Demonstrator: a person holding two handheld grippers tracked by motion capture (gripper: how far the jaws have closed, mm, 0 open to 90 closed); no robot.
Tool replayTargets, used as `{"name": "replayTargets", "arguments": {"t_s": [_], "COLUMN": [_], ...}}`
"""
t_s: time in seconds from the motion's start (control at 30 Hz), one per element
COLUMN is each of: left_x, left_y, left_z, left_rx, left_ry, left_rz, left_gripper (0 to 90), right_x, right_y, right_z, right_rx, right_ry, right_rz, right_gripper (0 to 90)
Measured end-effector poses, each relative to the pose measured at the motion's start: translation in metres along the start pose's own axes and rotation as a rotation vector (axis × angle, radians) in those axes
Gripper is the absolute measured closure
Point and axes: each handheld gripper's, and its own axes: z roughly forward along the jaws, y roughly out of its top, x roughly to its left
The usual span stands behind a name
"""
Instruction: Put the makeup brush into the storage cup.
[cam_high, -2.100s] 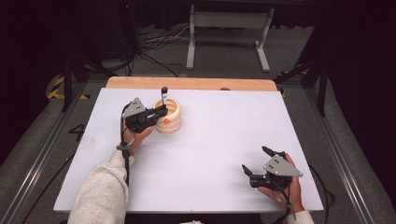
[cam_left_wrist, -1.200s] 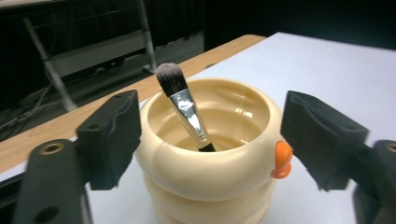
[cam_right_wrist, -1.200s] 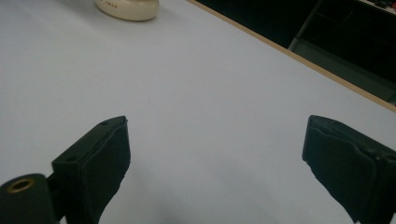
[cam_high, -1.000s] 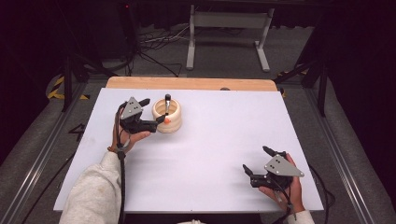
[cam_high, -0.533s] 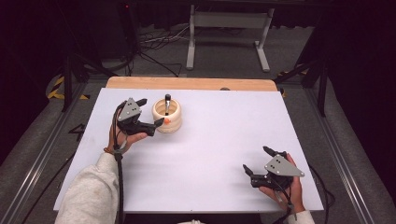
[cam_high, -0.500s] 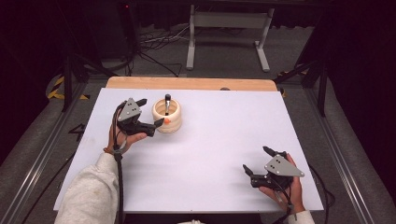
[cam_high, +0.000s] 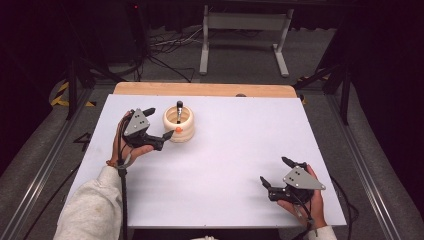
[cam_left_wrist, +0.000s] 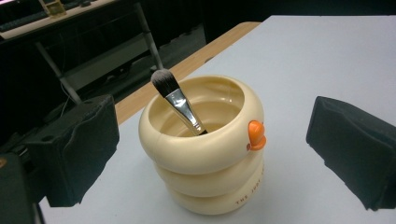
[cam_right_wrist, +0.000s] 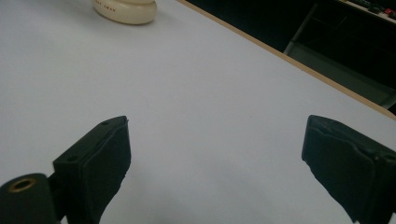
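We see the brush (cam_left_wrist: 176, 101) standing in the cup (cam_left_wrist: 205, 149), bristles up, leaning on the inner wall. The cup stands near the far edge of the table (cam_high: 225, 165), toward its far left corner. About two seconds ago the left gripper (cam_high: 159, 127) held the brush above the cup; now the brush is inside and free. The jaws have just been opening and stand wide, one on each side of the cup, not touching it, with nothing between the pads. We judge that the placing is done and only the retreat of this hand remains. The right gripper (cam_high: 275, 172) rests near the near right corner, wide and empty, as it was before.
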Motion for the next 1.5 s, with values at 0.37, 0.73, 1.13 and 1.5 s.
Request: {"name": "replayTargets", "arguments": {"t_s": [0.37, 0.73, 1.13, 1.5], "left_x": [0.001, -0.003, -0.009, -0.015], "left_y": [-0.002, -0.009, -0.02, -0.031], "left_z": [-0.016, -0.038, -0.057, -0.074], "left_rx": [-0.024, -0.058, -0.009, 0.011], "left_ry": [-0.006, -0.025, -0.032, -0.031], "left_rz": [-0.009, -0.02, 0.012, 0.032], "left_gripper": [3.2, 4.5, 4.2, 5.0], "right_x": [-0.002, -0.003, -0.005, -0.005], "right_y": [0.002, 0.007, 0.001, -0.002], "right_z": [-0.005, -0.012, -0.017, -0.019], "right_rx": [-0.026, -0.078, -0.065, -0.057], "right_ry": [0.004, 0.0, -0.014, -0.021], "right_rz": [0.002, 0.02, 0.013, 0.007], "right_gripper": [8.1, 4.7, 4.9, 5.1]}}
